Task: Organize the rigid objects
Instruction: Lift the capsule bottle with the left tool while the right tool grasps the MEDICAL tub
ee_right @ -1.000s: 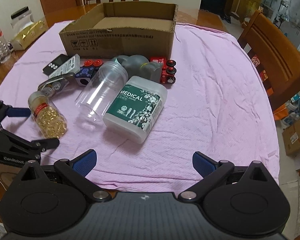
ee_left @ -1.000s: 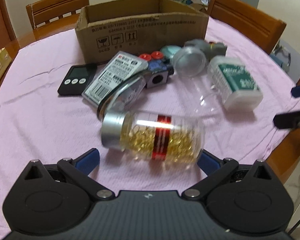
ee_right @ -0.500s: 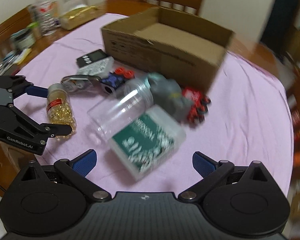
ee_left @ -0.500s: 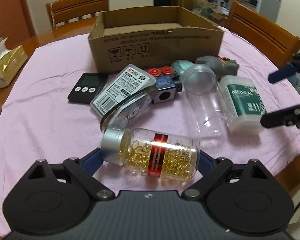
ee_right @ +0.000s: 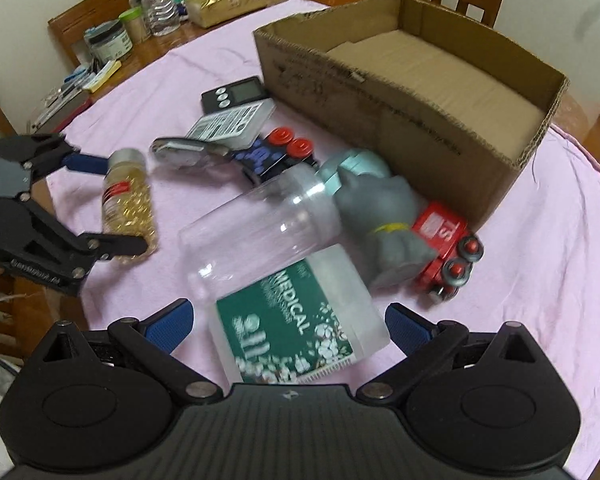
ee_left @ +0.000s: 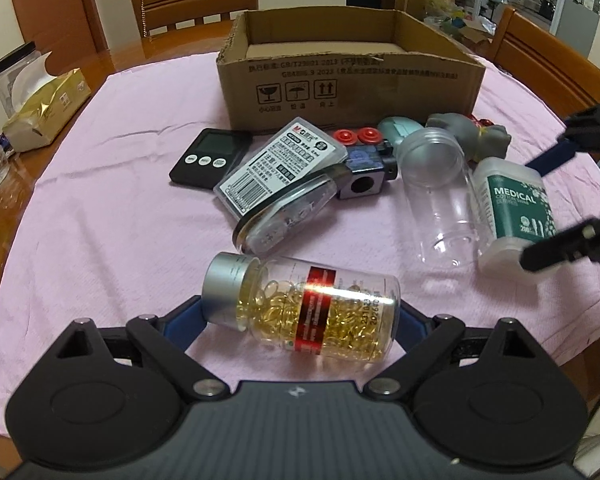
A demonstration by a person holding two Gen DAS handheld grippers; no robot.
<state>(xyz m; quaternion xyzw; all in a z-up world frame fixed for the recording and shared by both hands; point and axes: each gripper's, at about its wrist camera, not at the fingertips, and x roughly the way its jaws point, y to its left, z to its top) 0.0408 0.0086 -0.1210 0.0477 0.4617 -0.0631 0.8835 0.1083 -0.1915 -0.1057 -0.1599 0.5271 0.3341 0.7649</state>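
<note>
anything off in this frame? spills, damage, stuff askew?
No spills or breakage. The items sit in a loose heap in front of the cardboard box: the clear empty jar, capsule bottle and swab container lie on their sides. The box's near rim is torn and ragged.

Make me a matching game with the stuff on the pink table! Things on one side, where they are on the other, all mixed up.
Things:
1. capsule bottle
2. cotton swab box
3. cardboard box
4. black timer

Places:
A. at the far side of the pile
B. between the left gripper fingers
C. between the right gripper fingers
D. flat, beside the barcode case

Pairs: 1-B, 2-C, 3-A, 4-D
</note>
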